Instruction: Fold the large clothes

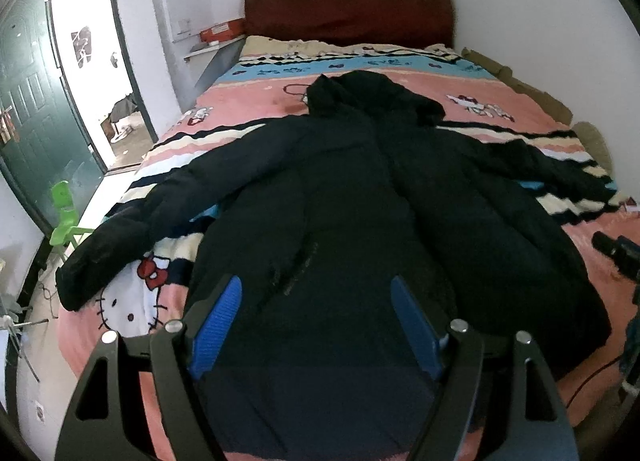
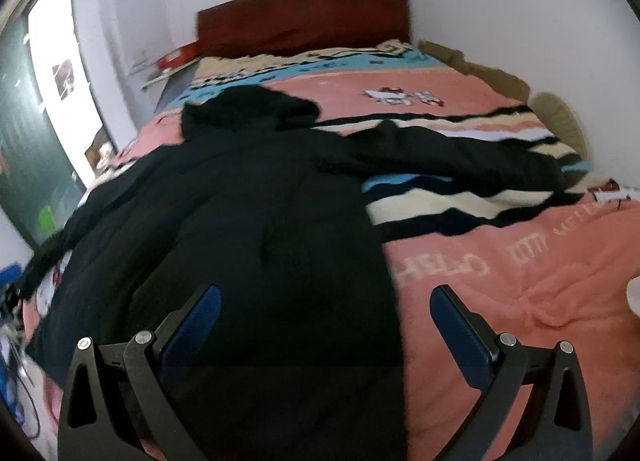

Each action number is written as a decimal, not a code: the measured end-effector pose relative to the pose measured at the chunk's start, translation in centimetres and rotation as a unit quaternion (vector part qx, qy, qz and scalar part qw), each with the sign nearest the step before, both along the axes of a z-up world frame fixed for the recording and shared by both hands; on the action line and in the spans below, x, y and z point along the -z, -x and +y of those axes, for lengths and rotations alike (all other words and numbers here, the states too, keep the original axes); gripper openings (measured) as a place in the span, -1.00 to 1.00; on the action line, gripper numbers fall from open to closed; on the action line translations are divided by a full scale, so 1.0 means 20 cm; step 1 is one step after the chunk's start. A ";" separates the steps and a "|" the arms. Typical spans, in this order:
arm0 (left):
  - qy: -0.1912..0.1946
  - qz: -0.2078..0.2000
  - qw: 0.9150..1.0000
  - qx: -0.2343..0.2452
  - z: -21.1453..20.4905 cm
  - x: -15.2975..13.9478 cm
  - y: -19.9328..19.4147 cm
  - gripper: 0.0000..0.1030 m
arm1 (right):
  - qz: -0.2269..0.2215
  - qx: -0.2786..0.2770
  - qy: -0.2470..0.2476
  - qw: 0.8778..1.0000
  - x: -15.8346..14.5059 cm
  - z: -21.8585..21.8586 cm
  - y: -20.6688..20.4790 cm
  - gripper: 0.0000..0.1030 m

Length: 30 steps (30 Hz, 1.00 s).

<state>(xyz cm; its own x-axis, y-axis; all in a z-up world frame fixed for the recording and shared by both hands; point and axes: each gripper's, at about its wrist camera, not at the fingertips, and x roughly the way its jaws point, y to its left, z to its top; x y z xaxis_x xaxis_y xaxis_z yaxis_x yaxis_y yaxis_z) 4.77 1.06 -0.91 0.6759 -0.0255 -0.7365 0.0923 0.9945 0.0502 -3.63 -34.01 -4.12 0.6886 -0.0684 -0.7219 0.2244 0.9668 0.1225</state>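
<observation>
A: Where was the black coat (image 1: 360, 197)?
B: It lay flat on the pink bedspread (image 2: 520, 261), hood toward the headboard (image 1: 348, 9), sleeves spread.
A: And the grippers?
B: The left gripper (image 1: 316, 293) and the right gripper (image 2: 326, 301) both stood wide apart, grasping nothing.

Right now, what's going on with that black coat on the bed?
A person is holding a two-finger tool in each hand, about to fold a black hooded coat. The coat lies spread flat on the pink cartoon blanket, hood toward the dark red headboard, both sleeves stretched out sideways. The left gripper hangs over the coat's lower part, its blue fingers wide apart and holding nothing. The right gripper hangs by the coat's right edge, also open. No fold has been made yet.
</observation>
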 end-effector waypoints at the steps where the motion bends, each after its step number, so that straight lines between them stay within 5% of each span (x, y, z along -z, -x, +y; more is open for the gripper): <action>1: 0.003 0.001 1.000 -0.003 0.01 0.00 -0.02 0.48 | -0.001 0.011 -0.011 1.000 0.00 -0.07 -0.02 0.99; 7: 0.000 -0.001 0.999 -0.037 0.13 0.02 -0.14 0.48 | -0.011 0.103 -0.077 0.992 0.03 -0.57 -0.19 0.99; 14: 0.001 0.034 0.996 -0.082 0.23 0.13 -0.31 0.48 | -0.033 0.227 -0.100 0.968 0.08 -1.20 -0.37 0.99; 24: -0.007 0.058 0.994 -0.097 0.21 0.24 -0.45 0.48 | 0.026 0.317 -0.148 0.937 0.36 -1.88 -0.63 0.97; 26: -0.009 0.060 0.993 -0.101 0.21 0.25 -0.46 0.48 | 0.038 0.318 -0.154 0.935 0.43 -1.94 -0.65 0.90; 30: -0.009 0.058 0.992 -0.108 0.22 0.25 -0.47 0.48 | 0.042 0.316 -0.177 0.931 0.52 -2.02 -0.67 0.43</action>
